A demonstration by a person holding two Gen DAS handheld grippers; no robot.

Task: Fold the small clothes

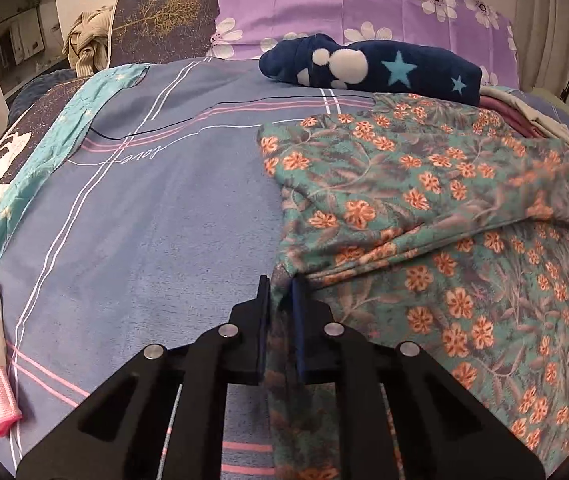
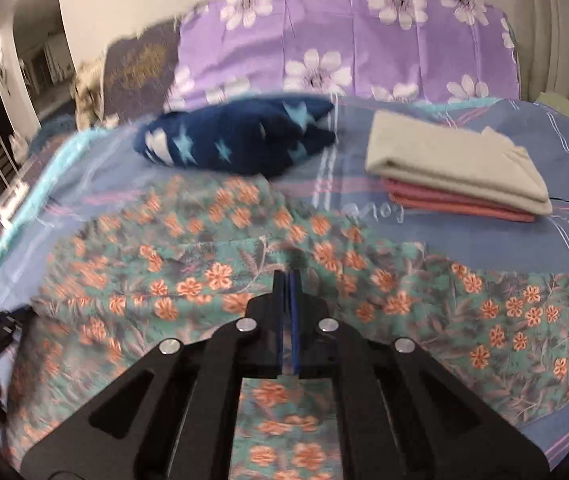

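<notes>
We are at the start of a fold: both claws have pinched the near edge of the flowered garment point(image 1: 424, 208), which lies spread on the bed point(image 1: 144, 220), right of the middle in the left wrist view. The left claw point(image 1: 282, 300) is nearly closed, with a bunched strip of the cloth between its 2 fingers. The right claw point(image 2: 288, 292) is closed too; its view is blurred, and we judge that it holds a thin edge of the same garment. Next, we need to lift both corners together and carry them toward the far edge, keeping the cloth taut. The garment is teal with orange flowers, thin and soft, already doubled over at its far left part.
</notes>
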